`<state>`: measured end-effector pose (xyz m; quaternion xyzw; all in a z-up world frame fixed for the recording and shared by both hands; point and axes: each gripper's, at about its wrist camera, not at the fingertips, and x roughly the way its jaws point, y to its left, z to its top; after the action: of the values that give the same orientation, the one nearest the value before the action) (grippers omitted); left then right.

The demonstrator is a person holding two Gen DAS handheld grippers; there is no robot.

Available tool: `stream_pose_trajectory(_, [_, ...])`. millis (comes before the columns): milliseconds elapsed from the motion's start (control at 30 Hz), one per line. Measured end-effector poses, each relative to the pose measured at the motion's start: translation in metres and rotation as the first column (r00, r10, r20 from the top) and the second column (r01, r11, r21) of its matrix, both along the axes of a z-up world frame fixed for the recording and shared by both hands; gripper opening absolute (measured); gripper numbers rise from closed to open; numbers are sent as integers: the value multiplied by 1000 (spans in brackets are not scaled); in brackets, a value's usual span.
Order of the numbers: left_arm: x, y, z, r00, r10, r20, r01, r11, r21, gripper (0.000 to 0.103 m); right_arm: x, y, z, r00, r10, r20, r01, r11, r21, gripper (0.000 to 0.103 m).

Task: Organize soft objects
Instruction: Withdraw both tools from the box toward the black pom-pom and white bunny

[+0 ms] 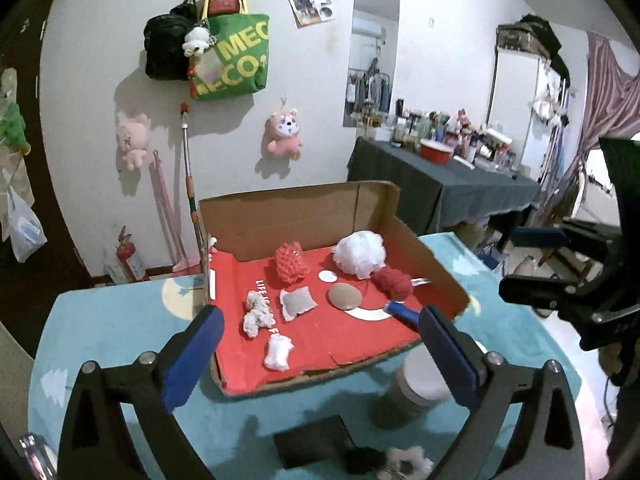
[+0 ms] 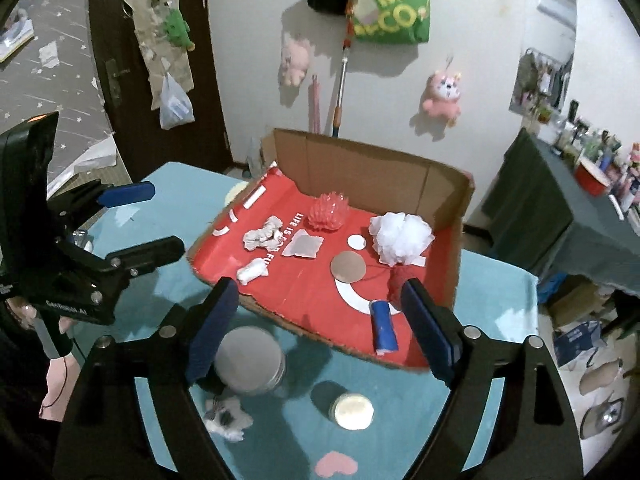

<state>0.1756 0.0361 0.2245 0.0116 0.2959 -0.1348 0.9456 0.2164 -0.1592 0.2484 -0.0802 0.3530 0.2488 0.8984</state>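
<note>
Although most soft things, from white mesh pouf (image 1: 360, 254) to red foam net (image 1: 291, 262), already lie in the cardboard box (image 2: 360, 168), a fluffy keychain (image 2: 226, 416) remains on the tabletop (image 2: 400, 432), both grippers' fingers (image 1: 192, 354) wide and empty.

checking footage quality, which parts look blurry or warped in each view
Left wrist view: the white round lidded jar near the lens is smeared, the red-lined cardboard box sharp. Right wrist view: fisheye bows the dark door, corners go black.
</note>
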Motion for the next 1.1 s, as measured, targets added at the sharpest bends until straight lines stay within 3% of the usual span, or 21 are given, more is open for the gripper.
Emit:
stream_pose_trajectory(233, [-47,-1,6,998,12,67,-10,1000,-25,103,-49,-12,7,998,-17,65,15,1000,25,85])
stream_pose_trajectory(433, [-87,-7,-8,991,30,129,-26,999,-32,103,-92,-21,2,989,-65,133,59,997,49,89])
stream_pose_trajectory(667, [-128,-12,-33,983,62,174,-49,996,-79,103,-143,-27,-26,969,-122,215,107,991,84,90])
stream_pose_trajectory(867, [-153,-25,-62,967,112,227,-105,993,-45,103,-175,-33,-56,946,-200,256,177,978,112,90])
stream_pose_trajectory(1100, [-161,-31,-101,970,125,207,-115,992,-58,103,-193,-41,-97,930,-267,253,236,961,145,90])
